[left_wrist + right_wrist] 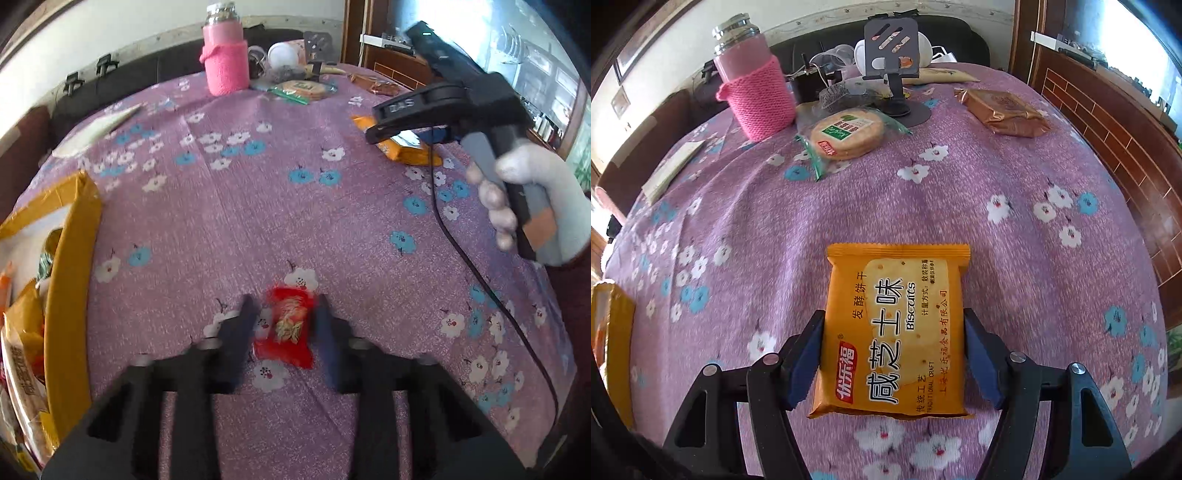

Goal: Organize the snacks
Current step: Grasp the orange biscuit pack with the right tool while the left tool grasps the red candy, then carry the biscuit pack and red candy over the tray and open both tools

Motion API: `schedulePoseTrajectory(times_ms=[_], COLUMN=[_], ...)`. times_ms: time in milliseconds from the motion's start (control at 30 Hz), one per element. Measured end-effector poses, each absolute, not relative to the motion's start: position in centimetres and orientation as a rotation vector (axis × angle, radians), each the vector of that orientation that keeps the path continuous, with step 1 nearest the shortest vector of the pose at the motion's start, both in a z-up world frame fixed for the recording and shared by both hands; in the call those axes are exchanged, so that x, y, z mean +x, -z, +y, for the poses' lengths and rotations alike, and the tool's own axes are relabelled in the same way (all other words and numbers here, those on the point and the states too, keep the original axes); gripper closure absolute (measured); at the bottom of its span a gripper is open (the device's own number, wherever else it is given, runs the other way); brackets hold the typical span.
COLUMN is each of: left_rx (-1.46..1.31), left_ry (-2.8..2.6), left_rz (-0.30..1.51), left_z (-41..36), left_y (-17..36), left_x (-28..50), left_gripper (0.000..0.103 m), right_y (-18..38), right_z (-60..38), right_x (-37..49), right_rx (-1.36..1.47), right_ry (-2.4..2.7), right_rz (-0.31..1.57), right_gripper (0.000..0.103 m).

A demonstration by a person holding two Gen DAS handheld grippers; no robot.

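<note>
Purple flowered tablecloth (923,206) over the whole table. Left gripper (284,317) clenched on a small red snack packet (286,326) lying on the cloth, beside a yellow cardboard box (70,295) of snacks at left. Right gripper (894,354) astride an orange biscuit pack (894,332), pads (979,354) at both edges; clamped or merely touching, cannot tell. Round cracker pack (847,134) and pink knitted bottle (753,88) farther back.

Tablecloth (923,206): matt woven cloth; biscuit pack (894,332): glossy plastic film; red packet (286,326): shiny foil-like wrap; bottle sleeve (759,99): rough knitted wool; box (72,258): matt cardboard.
</note>
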State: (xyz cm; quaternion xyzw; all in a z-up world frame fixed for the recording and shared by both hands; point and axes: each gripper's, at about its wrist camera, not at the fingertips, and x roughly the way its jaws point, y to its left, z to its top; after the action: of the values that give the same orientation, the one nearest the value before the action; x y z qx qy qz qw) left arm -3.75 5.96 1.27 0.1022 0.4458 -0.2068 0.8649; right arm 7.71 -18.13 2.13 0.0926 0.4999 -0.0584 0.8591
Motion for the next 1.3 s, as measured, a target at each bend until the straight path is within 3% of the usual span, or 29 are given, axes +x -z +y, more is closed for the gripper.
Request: schedulePoseTrajectory(times_ms=[300, 600, 967, 1067, 1133, 1200, 1300], left_rx=[-0.026, -0.238, -0.326, -0.366, -0.392, -0.395, -0.383], left_ry=[0.366, 0.16, -0.087, -0.09, -0.08, -0.076, -0.089], left_rz=[0.889, 0.73, 0.79, 0.811, 0.809, 0.792, 0.763], left_z=[11.0, 23.9, 33.3, 34.4, 35.0, 35.2, 35.2], left_y=[-3.9, -9.4, -5.6, -4.8, -4.7, -4.7, -5.1], left_x=[-5.9, -10.6, -8.0, -7.2, -7.2, -7.3, -8.4], left_gripper=[0.084, 0.084, 0.084, 0.077, 0.06, 0.051, 0.05], right_y=[-5.6, -10.7, -8.6, -7.4, -6.5, -5.9, -6.3], right_z=[-13.9, -0.7, 18.5, 21.5, 22.2, 22.3, 21.1], right_x=[3.7, 0.2, 1.6, 3.9, 5.3, 6.2, 6.4], right_rx=[0.224, 0.155, -0.031, -0.09, -0.099, -0.1, -0.064], right_ry=[-0.07, -0.419, -0.609, -0.566, -0.541, -0.53, -0.532], right_rz=[0.976, 0.907, 0.957, 0.969, 0.984, 1.002, 0.983], right_gripper=[0.031, 0.031, 0.032, 0.031, 0.031, 0.031, 0.031])
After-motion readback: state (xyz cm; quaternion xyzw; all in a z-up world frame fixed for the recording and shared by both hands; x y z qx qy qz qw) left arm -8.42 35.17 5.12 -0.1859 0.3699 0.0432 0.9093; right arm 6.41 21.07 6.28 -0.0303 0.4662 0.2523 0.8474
